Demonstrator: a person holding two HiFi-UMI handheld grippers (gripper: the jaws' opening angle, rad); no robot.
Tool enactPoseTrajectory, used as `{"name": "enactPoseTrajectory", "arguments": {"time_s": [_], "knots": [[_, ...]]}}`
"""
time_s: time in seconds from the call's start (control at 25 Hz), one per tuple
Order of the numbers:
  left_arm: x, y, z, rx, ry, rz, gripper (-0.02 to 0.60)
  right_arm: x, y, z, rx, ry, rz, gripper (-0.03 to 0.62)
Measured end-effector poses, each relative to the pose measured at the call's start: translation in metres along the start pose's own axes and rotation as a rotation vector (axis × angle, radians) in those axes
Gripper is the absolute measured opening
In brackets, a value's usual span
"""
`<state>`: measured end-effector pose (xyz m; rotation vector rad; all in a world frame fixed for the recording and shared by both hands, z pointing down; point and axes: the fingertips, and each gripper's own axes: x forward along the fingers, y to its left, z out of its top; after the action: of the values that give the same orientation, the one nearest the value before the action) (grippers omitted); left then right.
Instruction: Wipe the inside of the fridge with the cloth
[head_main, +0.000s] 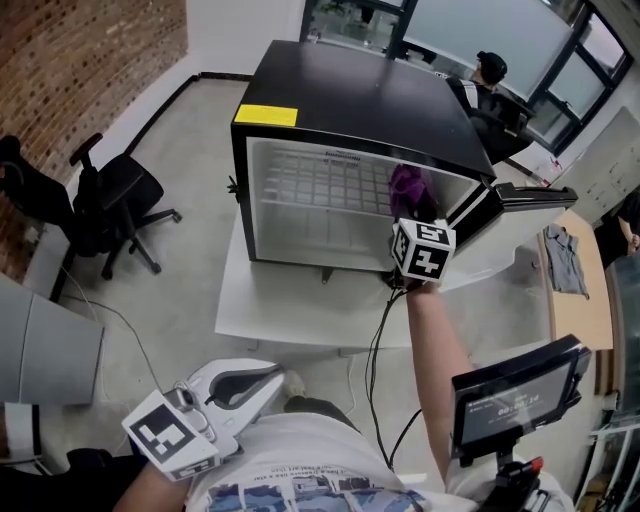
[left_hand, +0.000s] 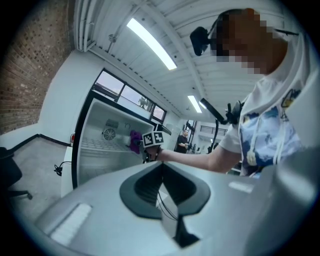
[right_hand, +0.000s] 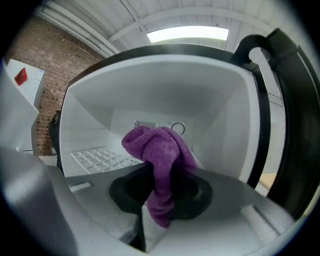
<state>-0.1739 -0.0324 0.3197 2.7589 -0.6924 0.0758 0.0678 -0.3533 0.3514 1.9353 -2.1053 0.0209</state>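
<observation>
Right claw (right_hand: 161, 200) is clenched on the purple cloth (right_hand: 159, 147), which bunches above the jaws and hangs below them. It sits inside the fridge (head_main: 350, 110), near the upper right corner of the opening by the open door (head_main: 505, 205); I cannot tell whether it touches a wall. Wiping looks barely begun: next the cloth needs pressing against a wall or the wire shelf (right_hand: 97, 157) and sweeping across. Left claw (left_hand: 161, 175) is clenched on nothing, well off the table (head_main: 260, 315).
</observation>
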Motion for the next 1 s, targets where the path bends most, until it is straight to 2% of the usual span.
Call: {"name": "enactPoseTrajectory", "arguments": {"time_s": [0.28, 1.0], "knots": [[-0.005, 0.004, -0.001, -0.006, 0.006, 0.035, 0.006, 0.013, 0.035, -0.012, 0.018, 0.023, 0.072, 0.078], [-0.041, 0.011, -0.005, -0.021, -0.014, 0.176, 0.006, 0.026, 0.180, 0.010, 0.017, -0.011, 0.333, 0.078]]}}
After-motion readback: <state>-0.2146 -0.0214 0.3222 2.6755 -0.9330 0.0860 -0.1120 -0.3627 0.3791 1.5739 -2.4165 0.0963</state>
